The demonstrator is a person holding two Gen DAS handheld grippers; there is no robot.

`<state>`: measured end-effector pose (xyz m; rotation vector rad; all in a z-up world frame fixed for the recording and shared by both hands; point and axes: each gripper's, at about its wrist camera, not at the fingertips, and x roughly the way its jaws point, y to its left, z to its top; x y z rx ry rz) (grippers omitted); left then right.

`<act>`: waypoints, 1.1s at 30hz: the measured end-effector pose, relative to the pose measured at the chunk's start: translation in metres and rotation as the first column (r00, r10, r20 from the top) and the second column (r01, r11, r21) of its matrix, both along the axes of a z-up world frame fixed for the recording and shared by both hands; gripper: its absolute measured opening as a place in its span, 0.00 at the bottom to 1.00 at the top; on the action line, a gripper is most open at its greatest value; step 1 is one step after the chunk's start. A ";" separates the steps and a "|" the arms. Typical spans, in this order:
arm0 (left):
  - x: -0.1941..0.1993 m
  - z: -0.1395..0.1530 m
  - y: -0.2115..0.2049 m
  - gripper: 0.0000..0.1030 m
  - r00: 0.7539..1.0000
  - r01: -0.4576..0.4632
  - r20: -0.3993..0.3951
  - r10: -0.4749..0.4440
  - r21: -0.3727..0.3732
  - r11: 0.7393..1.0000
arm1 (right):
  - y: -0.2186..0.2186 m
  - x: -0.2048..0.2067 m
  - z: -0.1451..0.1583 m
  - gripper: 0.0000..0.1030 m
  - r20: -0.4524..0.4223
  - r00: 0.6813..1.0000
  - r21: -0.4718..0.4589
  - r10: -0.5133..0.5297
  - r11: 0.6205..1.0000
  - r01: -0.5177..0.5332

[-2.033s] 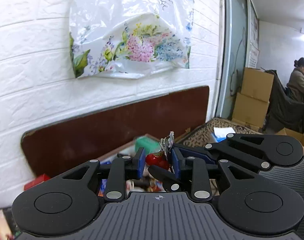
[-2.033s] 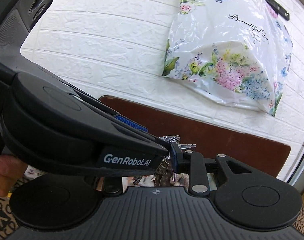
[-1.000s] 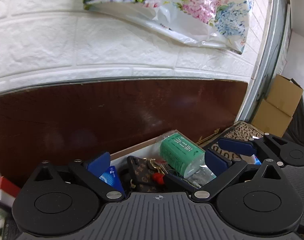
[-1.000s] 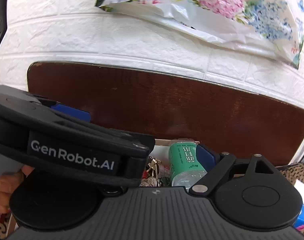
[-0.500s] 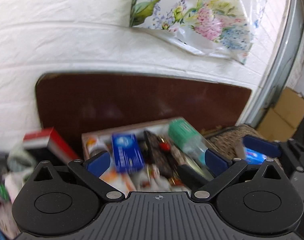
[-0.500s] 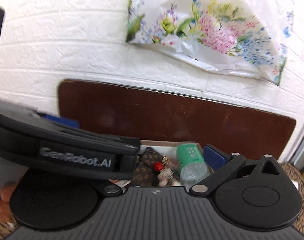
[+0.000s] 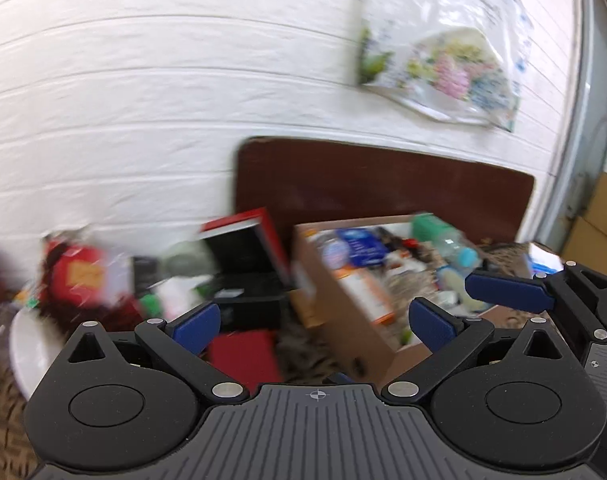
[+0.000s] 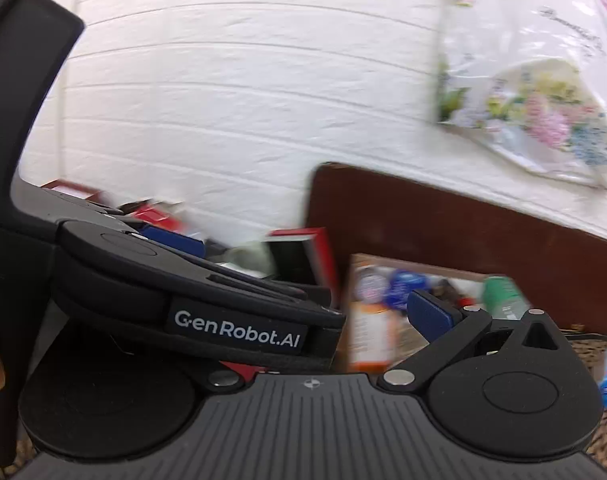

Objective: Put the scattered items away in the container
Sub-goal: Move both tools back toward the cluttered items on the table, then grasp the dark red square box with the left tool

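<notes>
A brown cardboard box (image 7: 335, 312) stands at centre right, packed with a green bottle (image 7: 431, 224), a blue packet (image 7: 359, 248), an orange-labelled bottle (image 7: 367, 292) and other small items. It also shows in the right wrist view (image 8: 355, 280). My left gripper (image 7: 315, 320) is open and empty, in front of the box's near left corner. My right gripper (image 8: 335, 312) is open and empty; its left finger is hidden behind the left gripper's body (image 8: 207, 304). Its blue pads (image 7: 503, 288) reach in from the right in the left wrist view. The frames are blurred.
Scattered items lie left of the box: a red and black box (image 7: 247, 248), a flat red item (image 7: 243, 356), a red packet (image 7: 79, 276) and a white bowl (image 7: 23, 348). A brown board (image 7: 383, 184) leans on the white brick wall, under a floral bag (image 7: 443, 60).
Two seconds ago both grippers were shut on a key bunch with a red charm. They opened and it now lies in the box. Both views have since swung left and pulled back.
</notes>
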<state>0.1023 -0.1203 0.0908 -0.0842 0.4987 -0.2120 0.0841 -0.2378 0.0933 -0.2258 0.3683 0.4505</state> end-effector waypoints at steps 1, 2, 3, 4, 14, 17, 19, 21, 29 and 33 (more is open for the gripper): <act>-0.007 -0.007 0.007 1.00 1.000 -0.017 -0.002 0.017 -0.006 1.000 | 0.007 -0.005 -0.004 1.00 -0.002 1.000 -0.005 0.018 1.000 -0.018; -0.013 -0.014 0.015 1.00 0.999 -0.031 -0.009 0.031 -0.016 0.999 | 0.013 -0.011 -0.009 1.00 -0.002 0.999 -0.011 0.035 0.999 -0.035; -0.019 -0.021 0.022 1.00 0.999 -0.040 -0.019 0.039 -0.025 0.999 | 0.019 -0.016 -0.015 1.00 -0.003 0.999 -0.019 0.051 0.999 -0.051; -0.023 -0.028 0.029 1.00 0.998 -0.047 -0.031 0.045 -0.035 0.998 | 0.026 -0.022 -0.021 1.00 -0.003 0.998 -0.028 0.065 0.998 -0.065; -0.038 -0.092 0.080 1.00 0.991 -0.047 -0.128 0.038 -0.065 0.997 | 0.067 -0.039 -0.082 1.00 -0.006 0.996 -0.132 0.086 0.988 -0.086; -0.031 -0.099 0.085 1.00 0.989 -0.049 -0.144 0.041 -0.055 0.997 | 0.065 -0.025 -0.097 1.00 -0.036 0.999 -0.151 0.027 0.988 -0.032; -0.027 -0.100 0.086 1.00 0.991 -0.027 -0.134 0.018 -0.069 0.997 | 0.060 -0.017 -0.103 1.00 -0.076 0.997 -0.112 0.012 0.993 -0.020; -0.022 -0.101 0.085 1.00 0.992 -0.006 -0.127 -0.004 -0.079 0.997 | 0.057 -0.011 -0.105 1.00 -0.081 0.997 -0.089 -0.002 0.996 -0.005; 0.021 -0.117 0.079 0.92 0.984 0.078 -0.154 -0.093 -0.102 0.992 | 0.056 0.024 -0.130 0.98 -0.125 0.992 -0.108 -0.031 0.994 0.017; 0.047 -0.131 0.076 0.84 0.971 0.115 -0.194 -0.139 -0.130 0.985 | 0.058 0.038 -0.141 0.94 -0.132 0.991 -0.106 -0.006 0.994 -0.008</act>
